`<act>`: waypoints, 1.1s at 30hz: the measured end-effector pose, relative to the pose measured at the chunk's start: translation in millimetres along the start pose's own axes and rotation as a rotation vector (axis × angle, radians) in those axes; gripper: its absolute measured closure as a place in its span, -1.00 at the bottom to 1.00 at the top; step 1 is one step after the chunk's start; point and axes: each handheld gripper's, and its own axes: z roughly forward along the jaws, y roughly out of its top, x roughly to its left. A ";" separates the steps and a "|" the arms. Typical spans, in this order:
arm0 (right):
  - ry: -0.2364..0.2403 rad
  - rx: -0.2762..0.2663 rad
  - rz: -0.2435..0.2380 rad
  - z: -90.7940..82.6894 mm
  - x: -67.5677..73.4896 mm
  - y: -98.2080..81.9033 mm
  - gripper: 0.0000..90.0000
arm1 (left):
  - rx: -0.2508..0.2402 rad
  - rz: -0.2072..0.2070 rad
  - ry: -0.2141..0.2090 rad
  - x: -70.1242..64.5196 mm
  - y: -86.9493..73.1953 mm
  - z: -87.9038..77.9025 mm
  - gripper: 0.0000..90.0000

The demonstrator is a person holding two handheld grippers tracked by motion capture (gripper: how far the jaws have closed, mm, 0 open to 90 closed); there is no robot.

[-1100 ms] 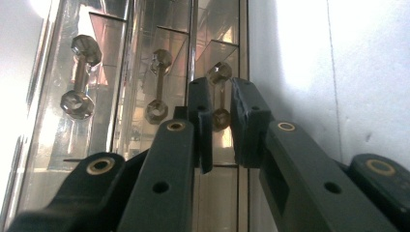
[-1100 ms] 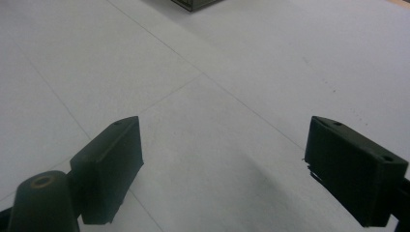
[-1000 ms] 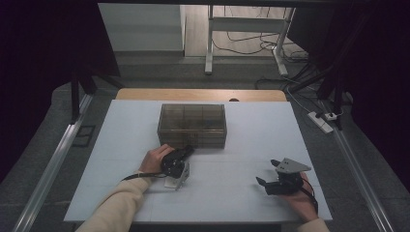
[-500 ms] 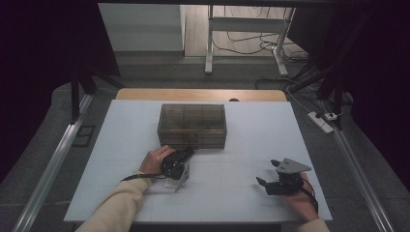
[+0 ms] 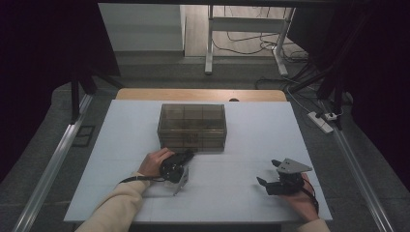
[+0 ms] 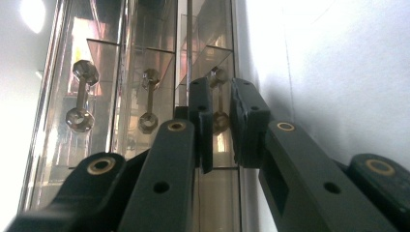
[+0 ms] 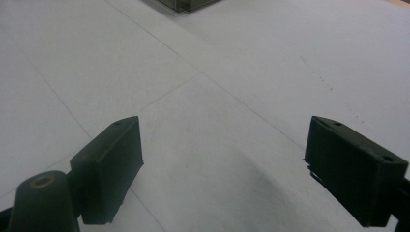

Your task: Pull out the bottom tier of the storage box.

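While the left claw (image 5: 189, 155) lies on its side at the front face of the smoky clear drawer box (image 5: 192, 126), its jaws stand narrow around one drawer handle (image 6: 220, 99), with a thin gap still showing on each side of that handle in the left gripper view, so I cannot tell whether the pads press on it. One box stands on the white table (image 5: 121, 159), near the middle and toward the far edge. From above its top shows three columns of compartments; how many drawers there are in all I cannot tell. In the left gripper view three dumbbell-shaped handles show on the box front: one at the left (image 6: 81, 96), one in the middle (image 6: 149, 100), and the one between the jaws. Each is a clear bar with a faceted knob at both ends.

Two claws are on the table, one in each hand. The right claw (image 5: 268, 174) rests near the table's front right corner, well apart from the box, with a grey three-cornered plate (image 5: 292, 166) on top. Its jaws stand wide with nothing between them; in the right gripper view only bare table surface lies between the two black pads (image 7: 116, 164).

No brand, label or writing can be read on the box, the claws or the table.
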 end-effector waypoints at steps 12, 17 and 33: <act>0.000 0.000 0.001 -0.6 -0.7 -0.2 -0.71 | -0.002 -0.004 -0.013 1.0 0.8 -2.5 0.74; -0.002 -0.001 0.003 -0.5 -0.3 -0.1 -0.71 | -0.010 -0.006 -0.022 0.8 1.7 -4.5 0.72; -0.002 -0.001 0.000 -0.6 -0.8 0.0 -0.70 | -0.007 -0.195 -0.051 18.2 4.9 -14.8 0.21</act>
